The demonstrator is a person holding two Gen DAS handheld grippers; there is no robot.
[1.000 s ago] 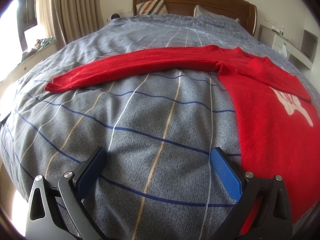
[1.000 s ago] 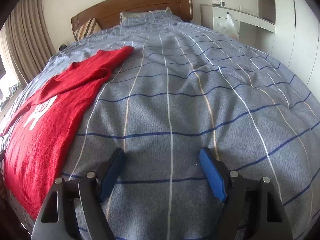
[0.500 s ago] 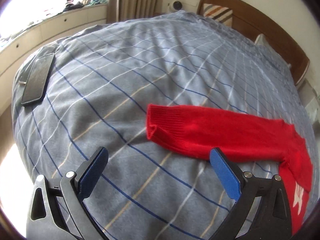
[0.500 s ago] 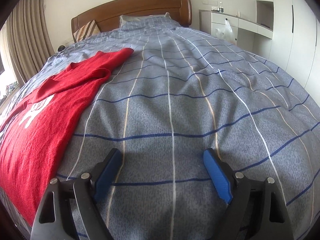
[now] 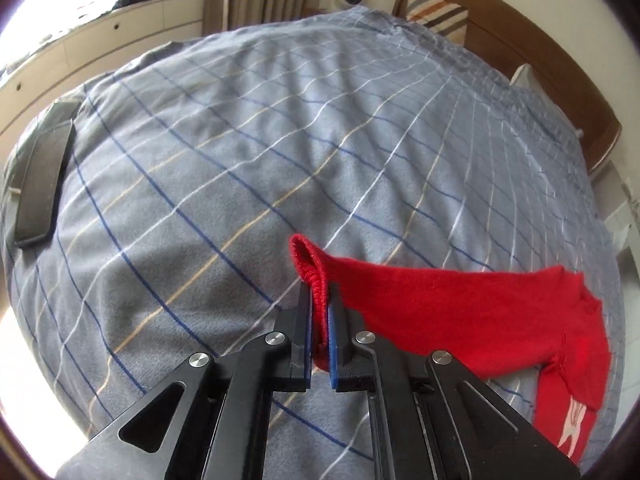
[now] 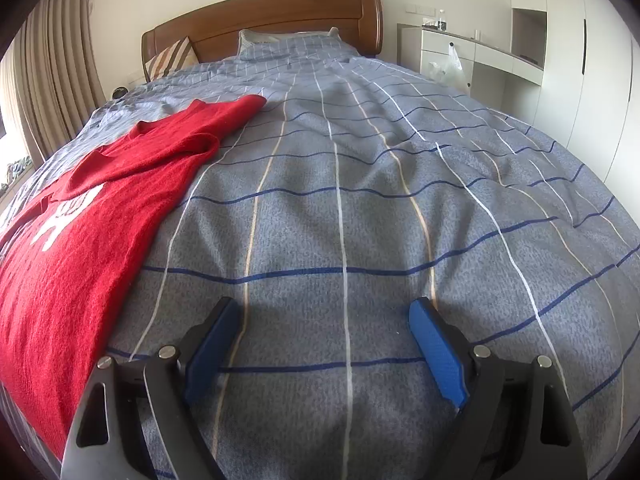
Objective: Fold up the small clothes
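Observation:
A small red knit sweater [image 6: 80,224] with a white print lies flat on the grey checked bedspread [image 6: 360,200], at the left of the right wrist view. Its long sleeve [image 5: 460,308] stretches across the bed in the left wrist view. My left gripper [image 5: 319,292] is shut on the sleeve's cuff, which stands up between the blue pads. My right gripper [image 6: 324,320] is open and empty, low over bare bedspread to the right of the sweater.
A dark flat phone-like object [image 5: 44,184] lies near the bed's left edge. The wooden headboard [image 6: 272,16] and pillows are at the far end. White cabinets [image 6: 500,60] stand at the right, a window ledge [image 5: 100,36] at the left.
My left gripper has closed on the sleeve cuff, which was lying flat between the open fingers half a second ago. The right gripper has barely moved.

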